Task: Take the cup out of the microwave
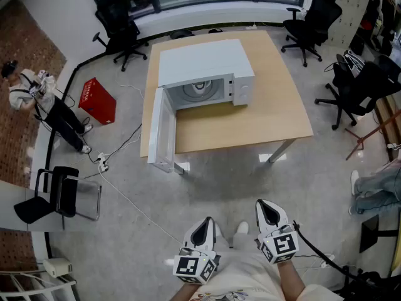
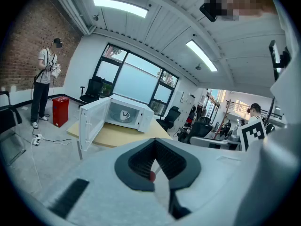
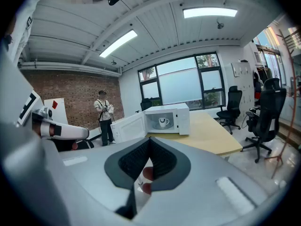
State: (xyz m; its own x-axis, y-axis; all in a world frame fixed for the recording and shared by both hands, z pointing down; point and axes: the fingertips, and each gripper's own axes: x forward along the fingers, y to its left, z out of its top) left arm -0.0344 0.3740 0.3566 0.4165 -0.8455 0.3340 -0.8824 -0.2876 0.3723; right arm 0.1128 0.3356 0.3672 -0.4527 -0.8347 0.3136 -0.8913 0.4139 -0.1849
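My left hand-held gripper [image 1: 205, 221] and right hand-held gripper [image 1: 264, 204], both clenched, empty; cup [image 1: 199, 86] inside open microwave [image 1: 203, 60] at twelve o'clock.

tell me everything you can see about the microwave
The microwave is a white box standing on the wooden table. Its door, hinged on the left, hangs wide open past the table's edge. The control panel sits right of the opening. Inside, a white cup with a handle stands on the round plate.
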